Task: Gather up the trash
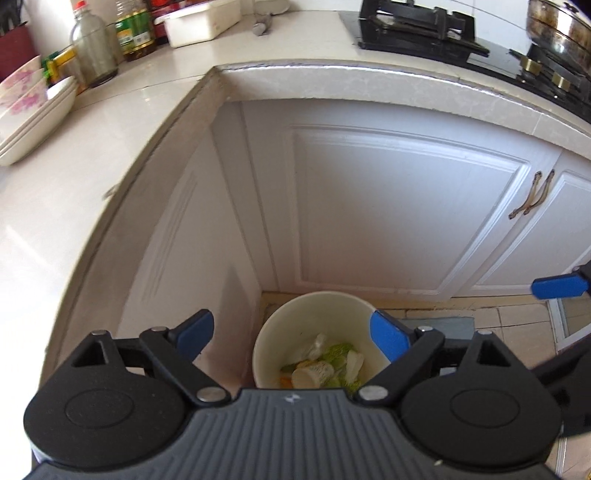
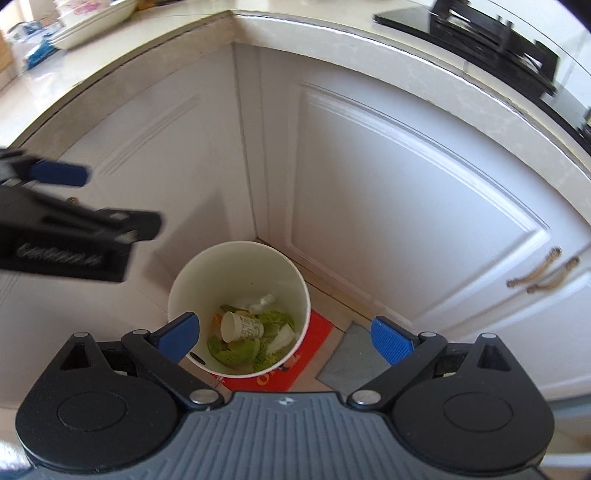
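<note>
Both grippers hang above the bin. The left gripper has its blue fingers spread wide, with nothing between them. The right gripper is spread wide too, and it holds nothing.

The bin is a round white tub. It stands on the floor in the corner where two white cupboard doors meet. Inside the bin lies the trash. A paper cup lies on its side, with its mouth to the left. Green leaves lie around and under the cup. Some crumpled white stuff lies behind it, near the far wall of the bin.

In the left view the same bin shows between the blue fingers, with the cup at the bottom.

A red mat lies under the bin. A grey mat lies just beside the red one.

Up on the table sit stacked plates, two bottles and a white box. A black stove sits farther right.
</note>
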`<action>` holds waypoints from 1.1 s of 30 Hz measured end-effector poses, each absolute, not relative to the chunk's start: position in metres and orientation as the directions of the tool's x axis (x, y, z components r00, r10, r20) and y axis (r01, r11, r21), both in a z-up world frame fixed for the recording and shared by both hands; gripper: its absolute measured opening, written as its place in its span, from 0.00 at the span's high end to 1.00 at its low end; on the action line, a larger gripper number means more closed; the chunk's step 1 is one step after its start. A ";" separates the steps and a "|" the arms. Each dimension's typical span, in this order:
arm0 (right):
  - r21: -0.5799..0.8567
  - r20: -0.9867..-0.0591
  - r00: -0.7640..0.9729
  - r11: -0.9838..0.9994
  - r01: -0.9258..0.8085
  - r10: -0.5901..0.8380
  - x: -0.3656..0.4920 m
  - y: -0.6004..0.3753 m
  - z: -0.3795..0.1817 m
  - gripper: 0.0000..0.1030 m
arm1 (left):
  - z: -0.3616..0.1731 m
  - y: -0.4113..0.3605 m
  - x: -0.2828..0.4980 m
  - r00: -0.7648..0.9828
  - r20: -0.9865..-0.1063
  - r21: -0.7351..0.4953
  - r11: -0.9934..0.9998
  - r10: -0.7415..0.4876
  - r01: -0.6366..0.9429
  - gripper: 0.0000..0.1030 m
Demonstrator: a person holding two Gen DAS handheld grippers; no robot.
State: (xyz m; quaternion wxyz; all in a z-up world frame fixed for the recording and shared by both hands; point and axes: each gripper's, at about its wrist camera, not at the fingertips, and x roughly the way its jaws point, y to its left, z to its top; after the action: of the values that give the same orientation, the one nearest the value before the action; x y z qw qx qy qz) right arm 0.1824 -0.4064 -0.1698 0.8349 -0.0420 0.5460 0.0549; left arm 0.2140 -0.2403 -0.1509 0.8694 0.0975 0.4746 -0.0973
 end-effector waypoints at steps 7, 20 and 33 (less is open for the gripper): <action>-0.020 -0.927 0.374 1.000 -0.017 -0.013 0.169 -0.406 -0.144 0.00 | -0.127 -0.221 0.186 0.480 -0.876 0.053 0.982 -0.042 0.183 0.08; -0.012 -0.909 0.415 0.998 0.059 -0.035 0.157 -0.397 -0.109 0.00 | -0.106 -0.212 0.168 0.446 -0.895 0.067 0.982 -0.020 0.178 0.08; -0.009 -0.904 0.425 0.997 0.076 -0.041 0.152 -0.389 -0.103 0.00 | -0.102 -0.204 0.165 0.443 -0.896 0.048 0.984 -0.032 0.170 0.08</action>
State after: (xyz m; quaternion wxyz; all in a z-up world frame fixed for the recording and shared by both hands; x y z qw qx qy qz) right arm 0.1525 -0.3893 -0.1025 0.8441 0.0168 0.5349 -0.0347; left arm 0.1648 -0.2037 -0.1015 0.8468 0.0654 0.5244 -0.0596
